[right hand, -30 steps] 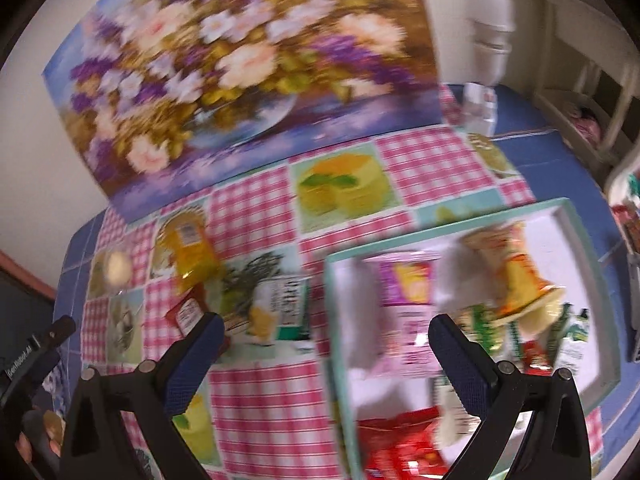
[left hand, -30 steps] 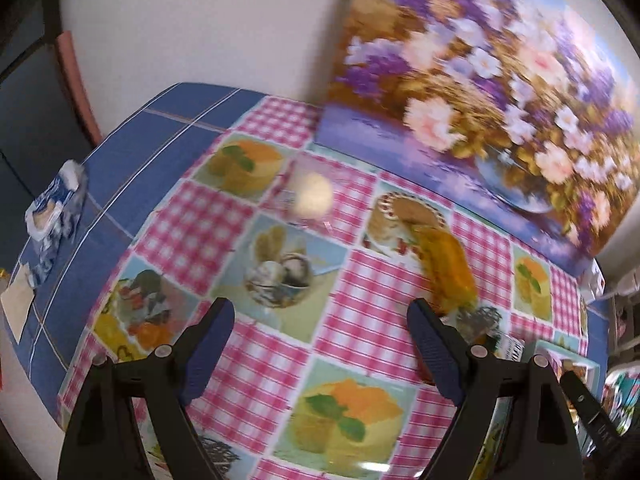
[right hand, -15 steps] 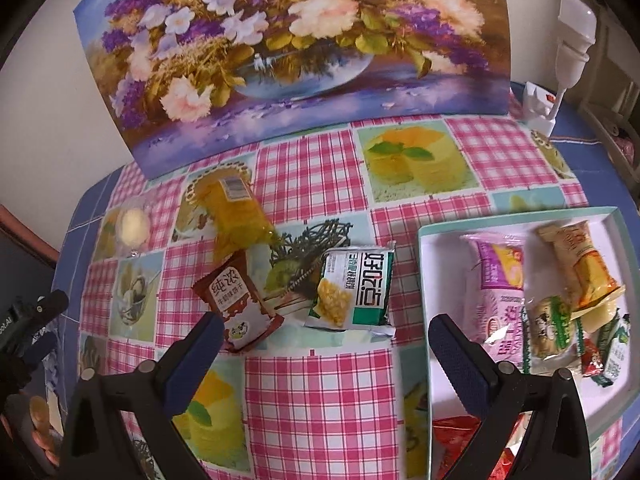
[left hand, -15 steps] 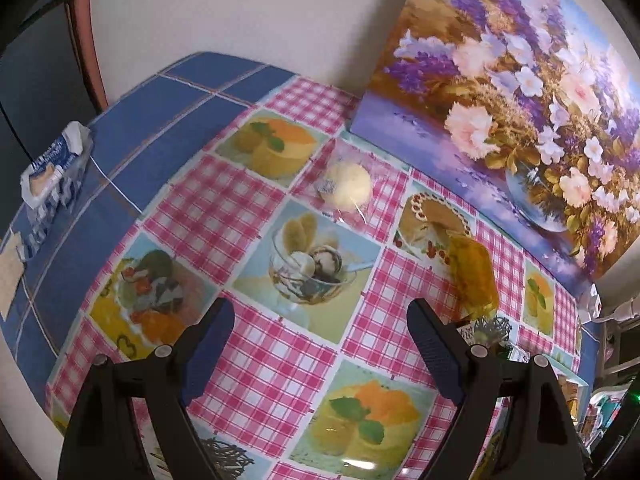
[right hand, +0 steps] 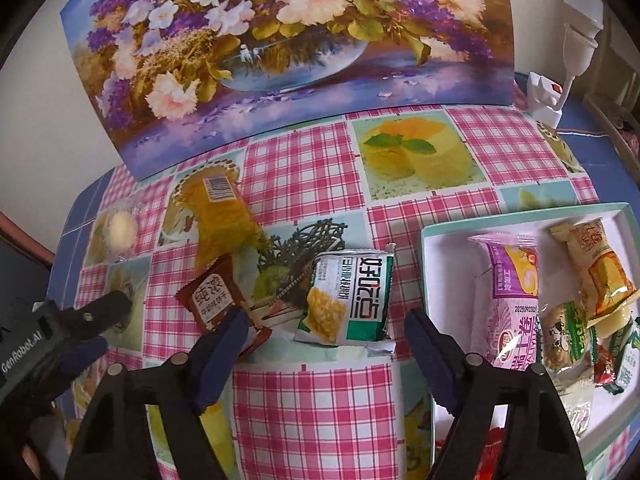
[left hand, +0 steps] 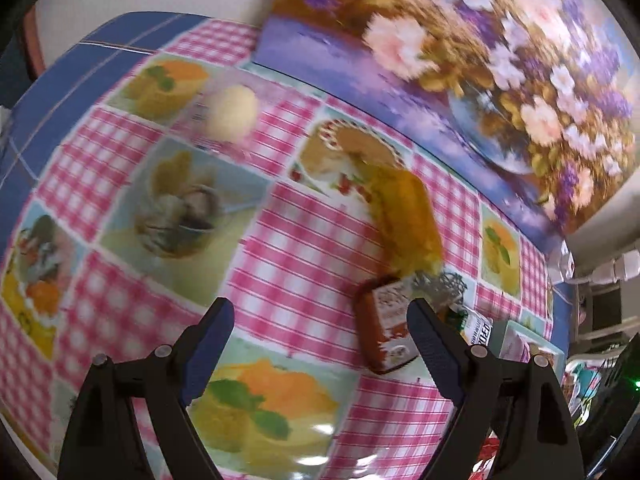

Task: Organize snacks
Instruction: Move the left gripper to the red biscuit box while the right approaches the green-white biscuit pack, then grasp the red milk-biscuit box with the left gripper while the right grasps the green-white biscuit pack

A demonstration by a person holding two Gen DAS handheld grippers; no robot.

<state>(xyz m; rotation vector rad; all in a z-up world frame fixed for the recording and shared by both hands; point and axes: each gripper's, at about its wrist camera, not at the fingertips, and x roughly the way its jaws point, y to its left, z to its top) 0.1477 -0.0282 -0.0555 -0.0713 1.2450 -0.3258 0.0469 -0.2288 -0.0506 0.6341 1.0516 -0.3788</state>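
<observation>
A green and white snack packet (right hand: 348,300) lies flat on the checked tablecloth, just ahead of my right gripper (right hand: 326,320). Its jaws are closing; the pads stand either side of the packet's near end without pressing it. A brown packet (right hand: 216,296) (left hand: 386,328), a yellow packet (right hand: 222,216) (left hand: 404,216) and a pale round bun in clear wrap (right hand: 120,228) (left hand: 232,114) lie further left. My left gripper (left hand: 319,306) (right hand: 106,326) hangs open over bare cloth, the brown packet just beyond its right finger. The teal-rimmed tray (right hand: 440,236) at right holds several wrapped snacks.
A large flower painting (right hand: 280,40) leans against the wall along the table's back. A white plug-in lamp (right hand: 548,96) stands at the back right corner. Blue cloth borders the table's left edge (left hand: 80,64). The left wrist view is blurred.
My right gripper's jaws have narrowed and it has come lower and closer to the green packet. My left gripper has dropped and swung right, bringing the brown packet beside its right finger.
</observation>
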